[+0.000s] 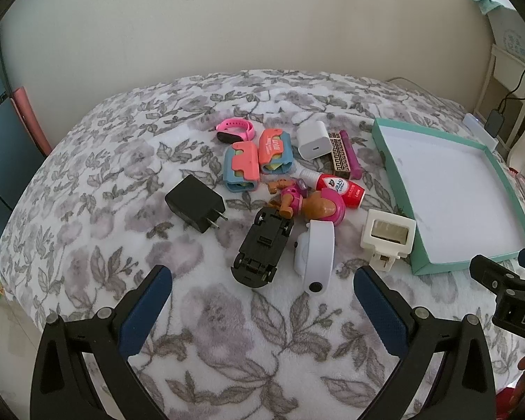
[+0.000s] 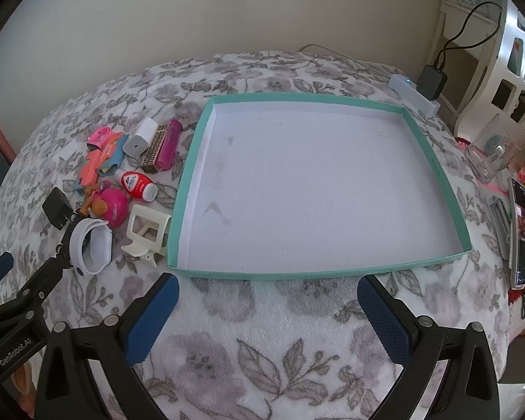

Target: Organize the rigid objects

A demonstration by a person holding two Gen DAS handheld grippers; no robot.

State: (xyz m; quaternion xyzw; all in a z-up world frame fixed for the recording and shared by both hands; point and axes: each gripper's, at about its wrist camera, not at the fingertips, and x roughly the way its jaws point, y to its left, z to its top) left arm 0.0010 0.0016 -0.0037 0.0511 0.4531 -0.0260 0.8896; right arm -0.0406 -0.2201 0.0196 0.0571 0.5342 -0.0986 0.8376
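Note:
A heap of small objects lies on the floral blanket: a black plug charger (image 1: 195, 203), an upside-down black toy car (image 1: 260, 246), a white wristband (image 1: 313, 255), a cream hair clip (image 1: 388, 234), a pink toy figure (image 1: 309, 204), a red bottle (image 1: 337, 187) and a white charger cube (image 1: 313, 140). To their right sits a shallow teal tray (image 2: 189, 161) with a bare white floor. My left gripper (image 1: 262, 278) hangs open just in front of the car and wristband. My right gripper (image 2: 266, 285) is open before the tray's near wall (image 2: 283, 274), holding nothing.
Two blue-and-coral cases (image 1: 243, 168), a pink band (image 1: 234, 131), a patterned box (image 1: 339, 155) and a magenta tube (image 1: 350, 154) lie at the back of the heap. A power strip (image 2: 414, 92) and white furniture (image 2: 514, 70) stand far right. A phone (image 2: 519, 231) lies at the blanket's right edge.

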